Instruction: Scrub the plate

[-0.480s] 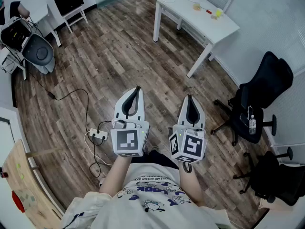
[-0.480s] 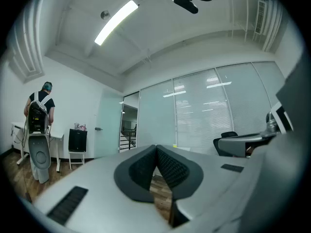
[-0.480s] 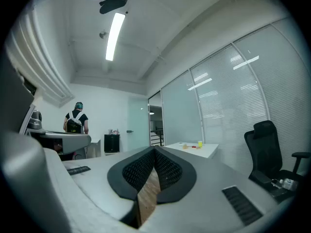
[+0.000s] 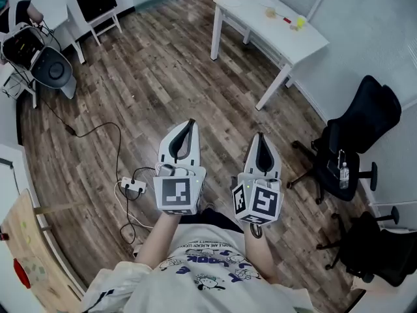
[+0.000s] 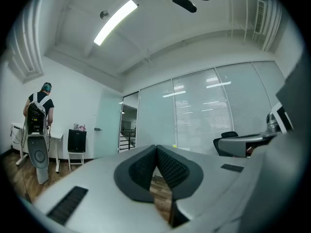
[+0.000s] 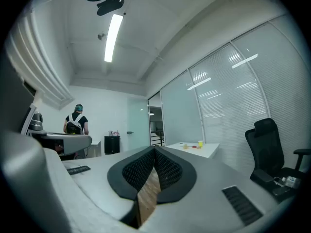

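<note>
The only container to be seen is a small clear bottle (image 4: 343,173) standing on the seat of the nearer black office chair (image 4: 365,119); what is in it is too small to tell. The plate cannot be picked out in any view, so its place, its facing and its long axis cannot be told; the one white table (image 4: 306,41), well apart from the person across the wooden floor (image 4: 150,77), carries a few small things, among them a yellow one (image 4: 300,21) and a red one (image 4: 287,18). A second black chair (image 4: 384,256) stands at the lower right, making two. One power strip (image 4: 135,185) lies on the floor with its cable. Both grippers are held level above the floor, side by side: the left gripper (image 4: 189,122) has its jaws closed together with nothing between them, and the right gripper (image 4: 260,137) is likewise closed and empty
</note>
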`<state>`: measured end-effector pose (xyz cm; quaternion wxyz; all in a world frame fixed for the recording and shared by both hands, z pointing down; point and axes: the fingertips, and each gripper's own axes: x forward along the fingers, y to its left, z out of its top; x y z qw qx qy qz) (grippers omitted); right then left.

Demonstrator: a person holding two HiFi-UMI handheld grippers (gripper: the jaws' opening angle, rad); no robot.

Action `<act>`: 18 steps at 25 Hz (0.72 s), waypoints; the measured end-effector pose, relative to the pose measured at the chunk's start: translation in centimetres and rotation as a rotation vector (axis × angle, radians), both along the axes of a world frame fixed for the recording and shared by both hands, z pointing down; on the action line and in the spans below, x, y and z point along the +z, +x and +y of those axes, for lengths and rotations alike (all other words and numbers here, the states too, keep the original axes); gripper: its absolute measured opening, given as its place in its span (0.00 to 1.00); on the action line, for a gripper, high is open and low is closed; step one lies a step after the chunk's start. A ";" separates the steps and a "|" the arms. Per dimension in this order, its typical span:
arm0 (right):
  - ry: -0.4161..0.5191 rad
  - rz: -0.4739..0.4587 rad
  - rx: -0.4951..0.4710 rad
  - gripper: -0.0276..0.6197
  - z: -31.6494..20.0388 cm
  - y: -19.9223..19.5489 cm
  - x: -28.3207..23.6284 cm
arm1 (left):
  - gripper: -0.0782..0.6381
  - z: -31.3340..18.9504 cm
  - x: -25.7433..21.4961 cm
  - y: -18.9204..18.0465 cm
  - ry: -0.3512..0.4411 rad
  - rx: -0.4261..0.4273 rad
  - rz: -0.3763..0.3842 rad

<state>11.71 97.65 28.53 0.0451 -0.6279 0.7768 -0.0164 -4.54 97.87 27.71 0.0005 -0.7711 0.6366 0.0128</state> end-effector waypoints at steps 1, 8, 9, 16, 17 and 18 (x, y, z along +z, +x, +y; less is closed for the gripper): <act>0.000 -0.007 -0.003 0.05 -0.1 0.1 0.0 | 0.15 -0.1 0.0 0.1 0.001 0.000 0.000; -0.008 -0.012 -0.020 0.05 -0.9 0.3 0.6 | 0.15 -0.7 0.2 0.4 0.003 -0.014 0.005; -0.011 -0.010 -0.024 0.05 -1.1 0.4 0.7 | 0.15 -0.8 0.3 0.4 0.004 -0.018 0.007; -0.025 -0.007 -0.048 0.05 -2.4 1.6 1.5 | 0.15 -1.8 1.0 1.5 -0.004 -0.043 0.014; -0.026 -0.007 -0.050 0.05 -2.5 1.7 1.6 | 0.15 -1.8 1.1 1.6 -0.007 -0.045 0.014; -0.027 -0.007 -0.052 0.05 -2.6 1.8 1.7 | 0.15 -1.9 1.3 1.8 -0.012 -0.045 0.014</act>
